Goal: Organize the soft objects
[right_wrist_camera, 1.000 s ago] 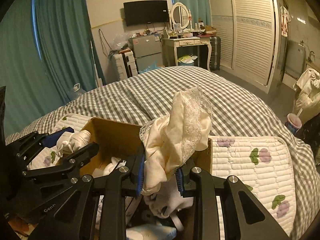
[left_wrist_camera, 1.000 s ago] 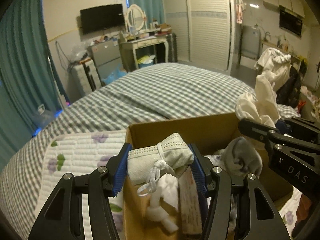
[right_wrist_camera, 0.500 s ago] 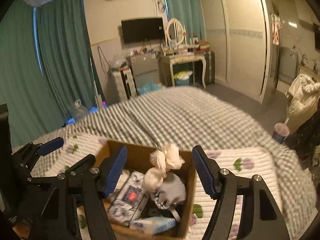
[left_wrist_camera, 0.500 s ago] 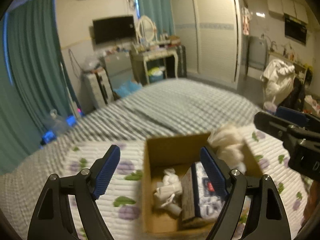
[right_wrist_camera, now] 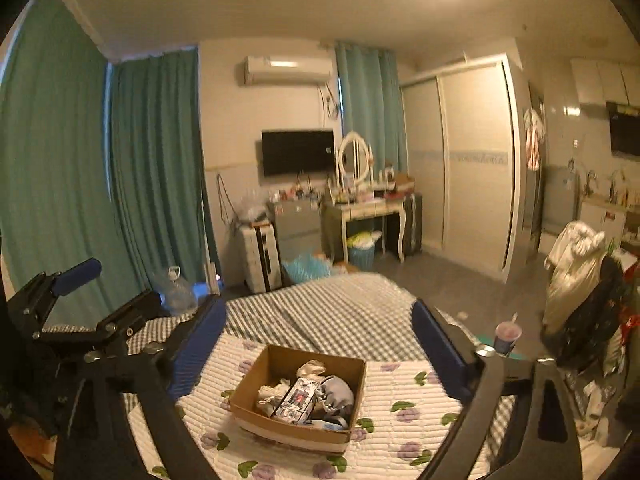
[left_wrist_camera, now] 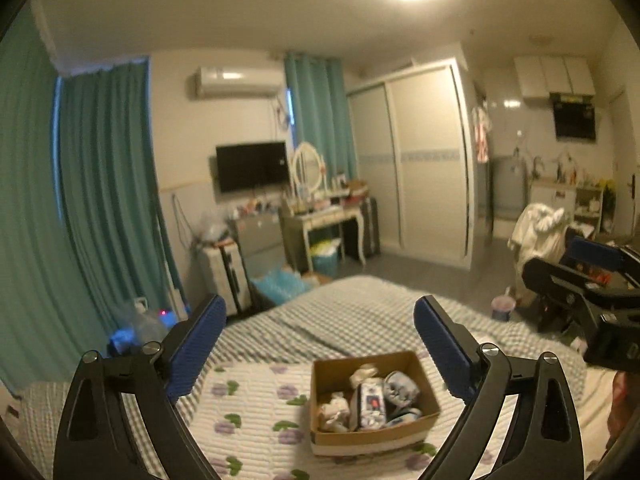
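A brown cardboard box (left_wrist_camera: pixel 372 436) (right_wrist_camera: pixel 256 368) sits on a white quilted mat with purple flowers (left_wrist_camera: pixel 248 412) (right_wrist_camera: pixel 404 408) on the bed. Inside lie soft things: a cream lacy cloth (right_wrist_camera: pixel 310 368), a grey bundle (right_wrist_camera: pixel 336 394), white bundles (left_wrist_camera: pixel 334 410) and a printed packet (right_wrist_camera: pixel 296 398). My left gripper (left_wrist_camera: pixel 320 340) hangs well above and behind the box, its jaws still opening, nothing between them. My right gripper (right_wrist_camera: pixel 318 344) is equally high and back, jaws opening and empty. Each gripper also shows at the edge of the other's view.
The bed has a grey checked cover (right_wrist_camera: pixel 320 316). Beyond it stand a dressing table with mirror (left_wrist_camera: pixel 320 216), a TV (right_wrist_camera: pixel 298 152), teal curtains (right_wrist_camera: pixel 156 168), a suitcase (right_wrist_camera: pixel 260 256) and a wardrobe (left_wrist_camera: pixel 424 160). Clothes hang over a chair (right_wrist_camera: pixel 576 272) on the right; a cup (right_wrist_camera: pixel 507 334) stands nearby.
Both grippers let go of their cloth bundles over the box, opened wide, and rose up and back. The mask bundle and the cream lacy cloth now lie in the box.
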`<state>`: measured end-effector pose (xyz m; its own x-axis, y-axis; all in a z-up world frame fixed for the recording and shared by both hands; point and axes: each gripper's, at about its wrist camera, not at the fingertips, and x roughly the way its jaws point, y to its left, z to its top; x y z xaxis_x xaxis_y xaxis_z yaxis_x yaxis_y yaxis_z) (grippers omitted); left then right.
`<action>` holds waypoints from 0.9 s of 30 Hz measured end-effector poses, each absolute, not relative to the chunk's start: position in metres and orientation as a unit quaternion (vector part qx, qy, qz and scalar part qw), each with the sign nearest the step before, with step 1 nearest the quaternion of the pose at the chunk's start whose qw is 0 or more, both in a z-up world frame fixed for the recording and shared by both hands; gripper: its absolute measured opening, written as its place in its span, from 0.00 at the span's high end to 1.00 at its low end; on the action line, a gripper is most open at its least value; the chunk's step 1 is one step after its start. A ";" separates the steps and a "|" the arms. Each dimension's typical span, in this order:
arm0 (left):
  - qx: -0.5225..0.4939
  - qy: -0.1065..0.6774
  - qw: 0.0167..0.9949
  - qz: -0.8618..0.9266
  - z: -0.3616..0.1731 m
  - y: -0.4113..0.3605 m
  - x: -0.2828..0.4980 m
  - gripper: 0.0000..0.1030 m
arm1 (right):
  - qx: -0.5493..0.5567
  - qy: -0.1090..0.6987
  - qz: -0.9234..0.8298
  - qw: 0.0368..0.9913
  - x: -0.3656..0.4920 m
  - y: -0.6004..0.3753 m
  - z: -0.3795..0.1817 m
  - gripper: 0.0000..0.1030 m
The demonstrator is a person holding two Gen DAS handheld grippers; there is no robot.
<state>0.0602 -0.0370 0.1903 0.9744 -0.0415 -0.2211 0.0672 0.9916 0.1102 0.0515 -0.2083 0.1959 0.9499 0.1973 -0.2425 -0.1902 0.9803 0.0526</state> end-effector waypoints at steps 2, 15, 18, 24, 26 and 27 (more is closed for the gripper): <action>0.055 0.093 0.994 -0.028 0.196 -0.036 0.038 0.05 | 0.011 0.104 0.094 0.990 0.025 -0.212 0.201 0.00; 0.055 0.059 0.997 -0.012 0.137 -0.042 -0.011 0.03 | 0.034 0.081 0.068 0.994 -0.022 -0.222 0.130 0.00; 0.056 0.075 0.996 -0.006 0.099 -0.041 -0.002 0.03 | 0.047 0.086 0.080 0.992 -0.007 -0.224 0.094 0.00; 0.071 0.108 0.991 0.026 0.049 -0.036 0.016 0.03 | 0.057 0.133 0.075 0.987 0.028 -0.229 0.044 0.00; 0.063 0.118 0.991 0.020 0.042 -0.034 0.021 0.03 | 0.061 0.147 0.074 0.985 0.039 -0.231 0.034 0.00; 0.060 0.120 0.991 0.020 0.040 -0.034 0.022 0.03 | 0.061 0.149 0.072 0.984 0.042 -0.231 0.031 0.00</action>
